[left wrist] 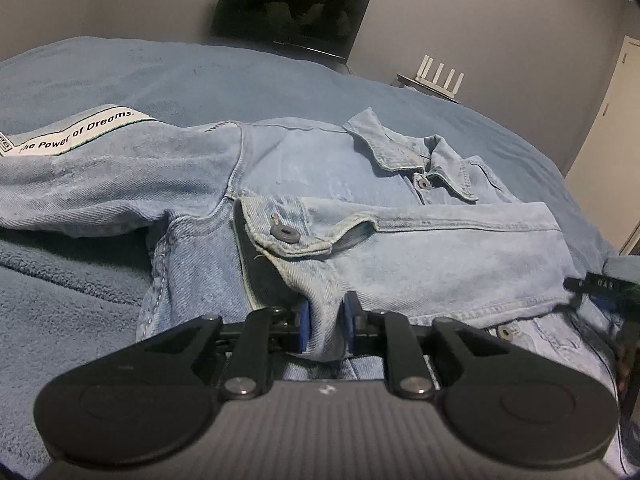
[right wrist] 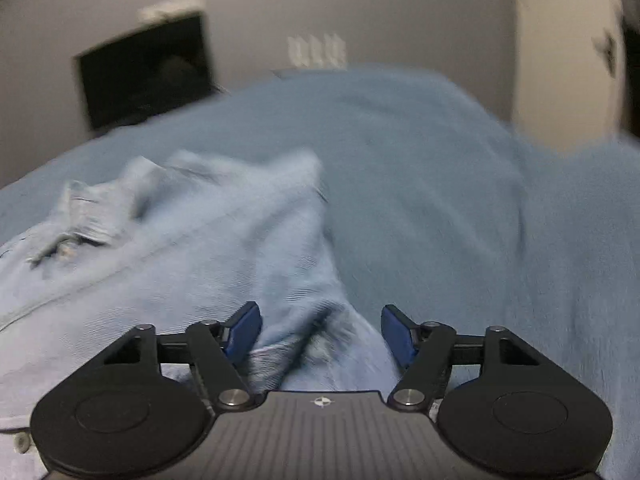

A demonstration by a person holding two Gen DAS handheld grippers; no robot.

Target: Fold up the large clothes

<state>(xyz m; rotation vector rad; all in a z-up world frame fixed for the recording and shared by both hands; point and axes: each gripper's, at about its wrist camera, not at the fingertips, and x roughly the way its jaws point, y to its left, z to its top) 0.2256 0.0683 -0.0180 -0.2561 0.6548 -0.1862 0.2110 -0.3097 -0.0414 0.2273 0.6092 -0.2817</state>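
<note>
A light-blue denim jacket (left wrist: 360, 216) lies front-up on a bed covered w/ a blue fleece blanket (left wrist: 80, 312). In the left wrist view its collar (left wrist: 404, 152) sits at about 1 o'clock. One sleeve (left wrist: 432, 256) is folded across the chest, cuff (left wrist: 280, 224) w/ a grey button near centre. The other sleeve stretches out toward 9 o'clock and carries a white strip reading "The Power of Dreams." (left wrist: 76, 132).

Left claw (left wrist: 326, 328), at 6 o'clock, is clamped on a bunched fold of the folded sleeve's denim, blue pads pressing it from both sides.

Right wrist view is motion-blurred. Right claw (right wrist: 322, 332) has its blue pads apart, w/ a ridge of the jacket (right wrist: 208, 240) lying between them; touching or not, can't tell. Jacket fills 7 to 11 o'clock there, blanket the rest.

Beyond the bed: dark TV screen (left wrist: 292, 8) at 12 o'clock, white router w/ antennas (left wrist: 440, 74) at 1 o'clock, pale door (left wrist: 604, 140) at 3 o'clock.
</note>
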